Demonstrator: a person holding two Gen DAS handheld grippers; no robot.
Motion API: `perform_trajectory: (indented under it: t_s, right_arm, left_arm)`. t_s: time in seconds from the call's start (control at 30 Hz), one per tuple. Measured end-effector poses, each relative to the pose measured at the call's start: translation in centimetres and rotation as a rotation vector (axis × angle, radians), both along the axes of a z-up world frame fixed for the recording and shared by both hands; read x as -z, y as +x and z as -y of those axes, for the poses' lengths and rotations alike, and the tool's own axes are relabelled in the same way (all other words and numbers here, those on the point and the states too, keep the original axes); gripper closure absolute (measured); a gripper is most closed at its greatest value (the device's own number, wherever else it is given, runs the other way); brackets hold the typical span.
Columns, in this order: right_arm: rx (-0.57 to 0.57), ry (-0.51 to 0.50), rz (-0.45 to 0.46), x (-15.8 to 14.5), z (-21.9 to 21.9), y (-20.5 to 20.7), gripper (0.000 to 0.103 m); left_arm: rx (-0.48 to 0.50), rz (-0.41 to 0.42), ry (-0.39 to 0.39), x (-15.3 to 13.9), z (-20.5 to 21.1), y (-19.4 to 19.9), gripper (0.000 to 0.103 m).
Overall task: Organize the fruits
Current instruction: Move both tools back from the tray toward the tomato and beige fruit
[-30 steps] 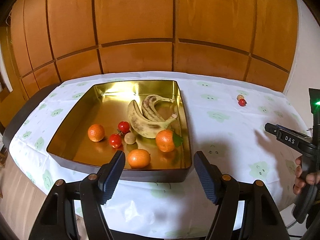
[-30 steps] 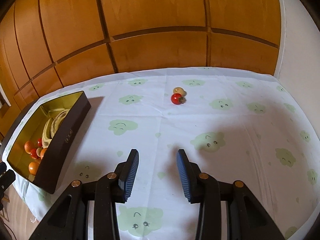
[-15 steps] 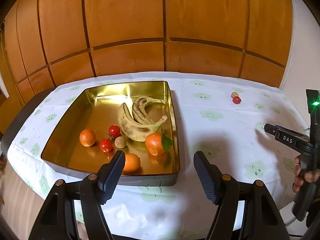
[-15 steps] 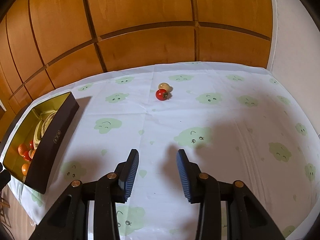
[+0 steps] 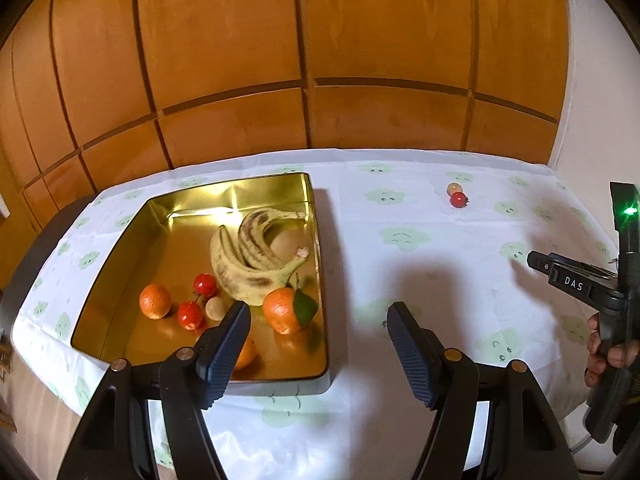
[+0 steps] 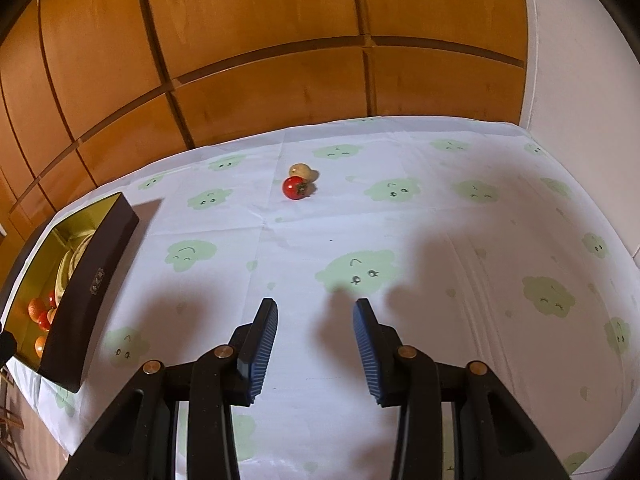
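Observation:
A gold-lined tray (image 5: 314, 208) on the left of the table holds bananas (image 5: 248, 256), three oranges (image 5: 155, 301), two red tomatoes (image 5: 189, 314) and a small tan fruit (image 5: 216, 308). My left gripper (image 5: 318, 326) hovers open over the tray's near right corner, holding nothing. Far across the cloth lie a red tomato (image 6: 295, 188) and a tan fruit (image 6: 301, 170), touching each other. My right gripper (image 6: 315, 322) hangs open and empty over the cloth, well short of that pair. The same pair, tomato (image 5: 458, 200) in front, shows in the left wrist view.
A white tablecloth (image 6: 440, 240) with green cloud faces covers the table. Wooden panelling (image 6: 280, 60) stands behind it and a white wall (image 6: 580, 80) on the right. A hand (image 5: 608, 354) holds the right gripper's handle at the left wrist view's right edge. The tray's dark outer wall (image 6: 92, 280) shows at left.
Both views have slid rightward along the table. The tray has drifted left in both views, and the tomato and tan fruit have moved left towards the centre of the right wrist view. Jaw gaps are unchanged.

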State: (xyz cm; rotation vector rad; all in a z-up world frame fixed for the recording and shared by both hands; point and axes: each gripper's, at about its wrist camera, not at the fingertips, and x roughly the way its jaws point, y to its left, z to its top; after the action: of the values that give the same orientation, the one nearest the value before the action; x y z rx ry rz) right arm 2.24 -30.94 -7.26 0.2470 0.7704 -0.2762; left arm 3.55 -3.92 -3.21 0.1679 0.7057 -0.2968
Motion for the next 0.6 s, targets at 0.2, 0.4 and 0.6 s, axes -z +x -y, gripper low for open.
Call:
perform_trajectory:
  t_s: [0.2, 0.4, 0.6]
  right_arm:
    - [0.022, 0.006, 0.002, 0.1, 1.2, -0.1, 0.063]
    - [0.044, 0.012, 0.002, 0.2, 2.4, -0.3, 0.063]
    - [0.065, 0.005, 0.005, 0.1, 3.6, -0.5, 0.063]
  left_arm:
    - [0.039, -0.005, 0.016, -0.1, 1.8, 0.7, 0.031]
    - [0.089, -0.016, 0.034, 0.1, 4.0, 1.7, 0.031]
    - [0.151, -0.093, -0.013, 0.8, 7.2, 4.3, 0.031]
